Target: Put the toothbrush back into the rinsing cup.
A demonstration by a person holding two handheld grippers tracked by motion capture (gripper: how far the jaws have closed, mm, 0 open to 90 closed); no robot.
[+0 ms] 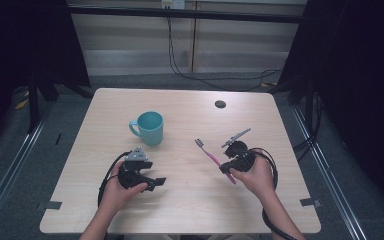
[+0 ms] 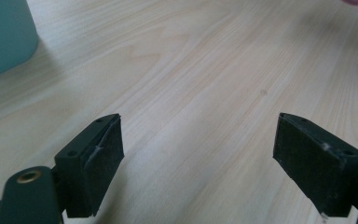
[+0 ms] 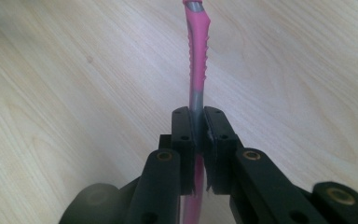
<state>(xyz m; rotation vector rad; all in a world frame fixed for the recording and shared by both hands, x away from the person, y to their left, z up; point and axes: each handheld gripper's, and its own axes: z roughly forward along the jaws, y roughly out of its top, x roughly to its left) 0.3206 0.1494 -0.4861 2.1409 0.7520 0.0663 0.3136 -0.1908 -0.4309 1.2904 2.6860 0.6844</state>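
Note:
A teal mug (image 1: 149,127) stands left of the table's middle, its handle to the left. My right gripper (image 1: 228,168) is shut on a pink toothbrush (image 1: 211,155), whose bristle end points up-left toward the mug. In the right gripper view the pink toothbrush (image 3: 196,60) runs straight up from between the pads of the right gripper (image 3: 198,135). My left gripper (image 1: 156,183) lies low on the table in front of the mug. In the left gripper view the left gripper (image 2: 198,158) stands open over bare wood, and the teal mug (image 2: 2,37) fills the top left corner.
The light wooden table (image 1: 130,210) has a round black grommet (image 1: 220,104) near its far edge. Black cables (image 1: 180,70) hang down the back wall. Dark curtains stand on both sides.

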